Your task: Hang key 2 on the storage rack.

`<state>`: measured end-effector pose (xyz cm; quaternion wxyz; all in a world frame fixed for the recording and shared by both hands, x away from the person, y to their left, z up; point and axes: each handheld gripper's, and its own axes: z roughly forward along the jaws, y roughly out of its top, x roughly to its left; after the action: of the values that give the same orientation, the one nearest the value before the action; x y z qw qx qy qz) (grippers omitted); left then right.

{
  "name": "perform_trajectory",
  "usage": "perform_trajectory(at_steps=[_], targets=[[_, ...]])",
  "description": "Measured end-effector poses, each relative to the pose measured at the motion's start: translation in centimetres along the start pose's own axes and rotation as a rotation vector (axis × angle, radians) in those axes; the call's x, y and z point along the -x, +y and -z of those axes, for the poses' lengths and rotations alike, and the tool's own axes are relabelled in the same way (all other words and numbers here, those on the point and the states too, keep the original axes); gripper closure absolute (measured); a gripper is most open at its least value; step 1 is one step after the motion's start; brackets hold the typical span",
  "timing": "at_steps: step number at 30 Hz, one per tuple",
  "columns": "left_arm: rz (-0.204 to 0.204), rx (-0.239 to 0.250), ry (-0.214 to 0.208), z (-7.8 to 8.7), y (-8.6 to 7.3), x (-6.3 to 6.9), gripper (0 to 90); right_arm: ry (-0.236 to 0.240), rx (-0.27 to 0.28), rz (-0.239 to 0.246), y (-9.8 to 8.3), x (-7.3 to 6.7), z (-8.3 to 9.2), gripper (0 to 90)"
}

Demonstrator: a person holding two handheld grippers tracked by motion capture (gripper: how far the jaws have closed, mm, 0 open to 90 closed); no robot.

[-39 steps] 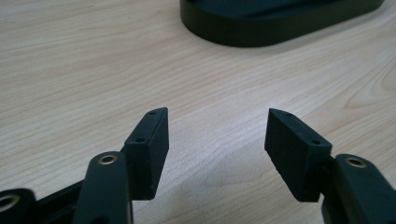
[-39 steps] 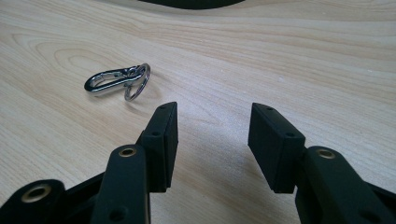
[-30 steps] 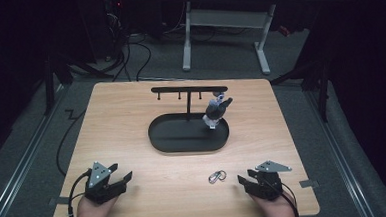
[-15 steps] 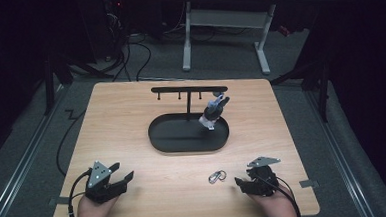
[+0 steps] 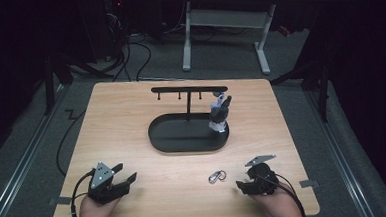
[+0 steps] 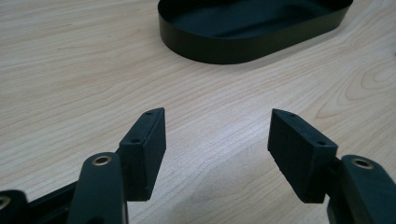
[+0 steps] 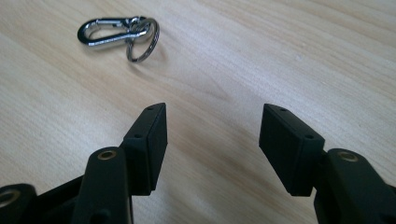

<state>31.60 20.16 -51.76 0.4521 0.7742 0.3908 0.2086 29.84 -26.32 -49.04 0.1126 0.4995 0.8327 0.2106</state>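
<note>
Black oval tray (image 5: pixel 182 141) mid-table: keychain (image 5: pixel 219 115) inside at its right end, hanging from the rack (image 5: pixel 187 90). Carabiner (image 7: pixel 119 30) lies before the tray, near right gripper (image 7: pixel 212 135), released, empty. Left gripper (image 6: pixel 217 140) released, empty.

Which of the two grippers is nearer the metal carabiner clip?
The right gripper: the carabiner clip lies just beside its jaws, far from the left gripper.

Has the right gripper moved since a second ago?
Yes. In the high view the right gripper has turned and shifted slightly left toward the carabiner keyring, which hasn't moved; its jaws have just been opening, nothing between them.
</note>
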Motion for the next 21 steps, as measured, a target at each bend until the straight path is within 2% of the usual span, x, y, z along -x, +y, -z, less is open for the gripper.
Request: perform_trajectory(at_steps=[3,8,20,21], targets=[[0.000,0.005,-0.006,0.0,0.1,0.1,37.7,0.002,-0.024,0.014,0.2,-0.1,0.2,42.0],[0.002,-0.001,-0.010,-0.1,0.0,0.0,37.7,0.018,-0.060,0.011,0.7,-0.3,0.1,41.5],[0.010,0.001,-0.017,0.0,-0.1,-0.2,37.7,0.044,-0.180,0.101,2.5,-1.6,-0.4,40.6],[0.009,0.000,-0.017,0.0,-0.1,-0.1,37.7,0.044,-0.192,0.097,2.6,-1.7,-0.4,40.6]])
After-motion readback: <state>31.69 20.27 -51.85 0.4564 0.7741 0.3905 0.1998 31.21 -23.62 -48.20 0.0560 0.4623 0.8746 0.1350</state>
